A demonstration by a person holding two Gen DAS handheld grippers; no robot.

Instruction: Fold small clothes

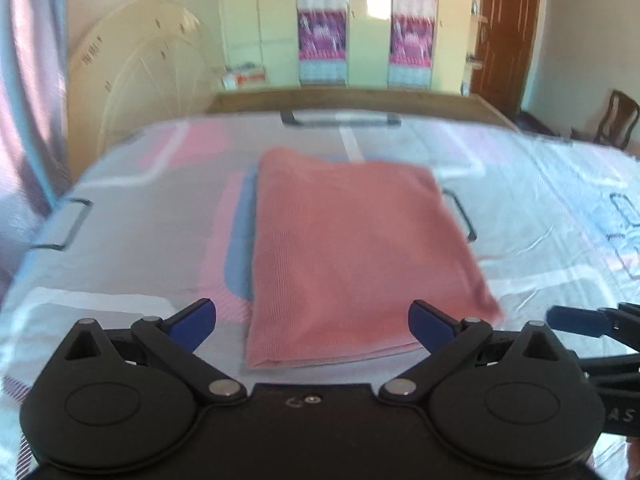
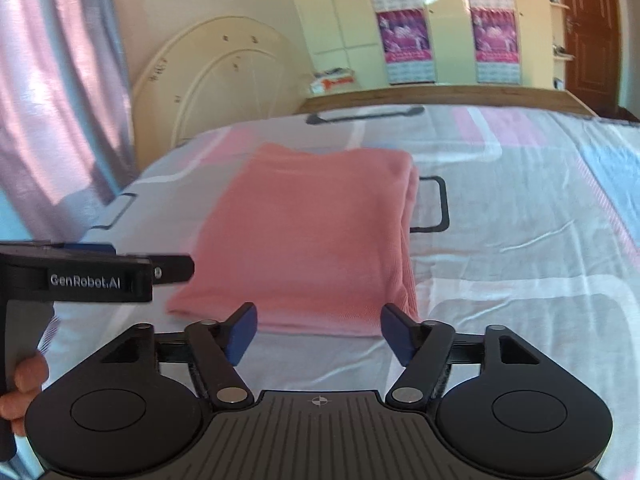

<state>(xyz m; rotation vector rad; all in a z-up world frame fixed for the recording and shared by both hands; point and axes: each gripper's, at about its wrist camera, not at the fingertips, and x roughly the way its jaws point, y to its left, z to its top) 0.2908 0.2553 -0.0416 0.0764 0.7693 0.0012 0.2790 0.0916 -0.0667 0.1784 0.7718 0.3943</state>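
A pink ribbed garment [image 1: 356, 256] lies folded into a neat rectangle on the bed; it also fills the middle of the right wrist view [image 2: 312, 240]. My left gripper [image 1: 312, 326] hovers over its near edge, jaws wide open, nothing between the blue pads. My right gripper [image 2: 318, 330] stands open just short of the garment's near edge, its pads clear of the cloth. The left gripper's black body [image 2: 100, 272] shows at the left of the right wrist view, a hand [image 2: 24, 388] holding it. The right gripper's fingers [image 1: 588, 320] reach in at the right of the left wrist view.
The bed sheet [image 1: 540, 220] is pale with pink, blue and grey blocks and dark lines. A wooden footboard [image 1: 360, 100] borders the far side. Beyond stand cream wardrobes [image 1: 368, 20], a leaning cream headboard [image 1: 140, 72], a curtain [image 2: 52, 80], a brown door [image 1: 508, 28] and a chair [image 1: 616, 116].
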